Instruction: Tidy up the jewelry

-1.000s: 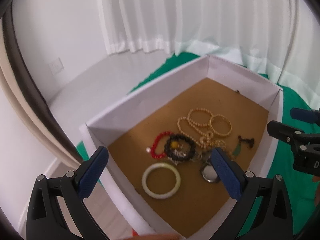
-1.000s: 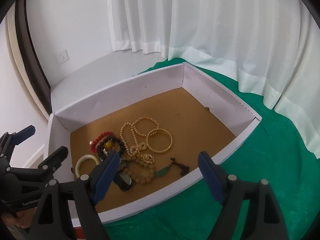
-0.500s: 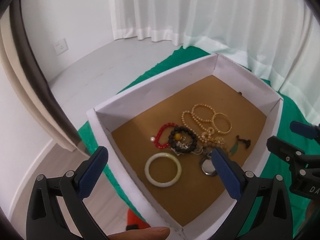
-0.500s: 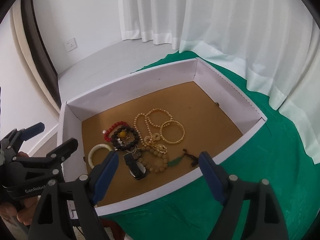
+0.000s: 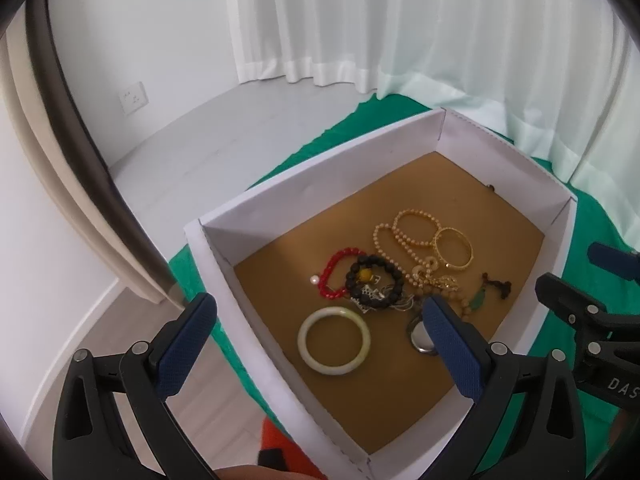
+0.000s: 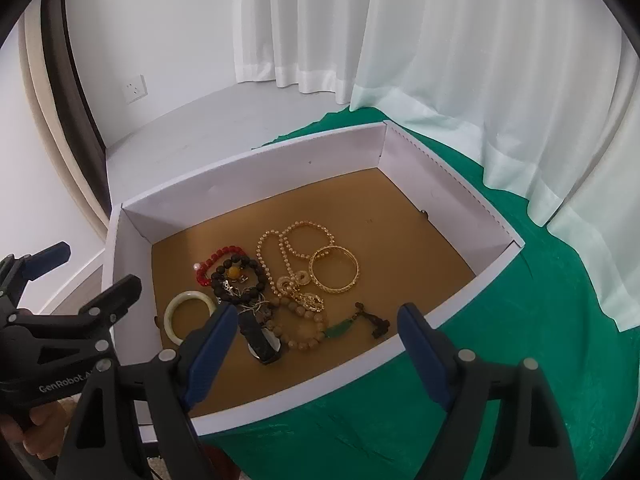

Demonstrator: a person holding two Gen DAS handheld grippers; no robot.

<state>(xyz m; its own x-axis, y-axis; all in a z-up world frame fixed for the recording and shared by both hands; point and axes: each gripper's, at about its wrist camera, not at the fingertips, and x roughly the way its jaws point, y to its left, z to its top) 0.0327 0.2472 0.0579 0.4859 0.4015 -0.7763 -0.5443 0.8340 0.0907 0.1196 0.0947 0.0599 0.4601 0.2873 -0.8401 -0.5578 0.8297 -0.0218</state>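
Bangles (image 6: 334,269): two; beaded bracelets: three

Below my fingers, a surface draped in wrinkled green cloth (image 6: 500,380) fills the lower right of my right view. Directly on it rests a shallow white cardboard box with a brown floor (image 6: 248,176), its left end overhanging the cloth's edge.

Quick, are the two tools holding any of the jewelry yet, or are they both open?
Left tool: open, holding nothing, above the box.
Right tool: open, holding nothing, above the box's near wall.
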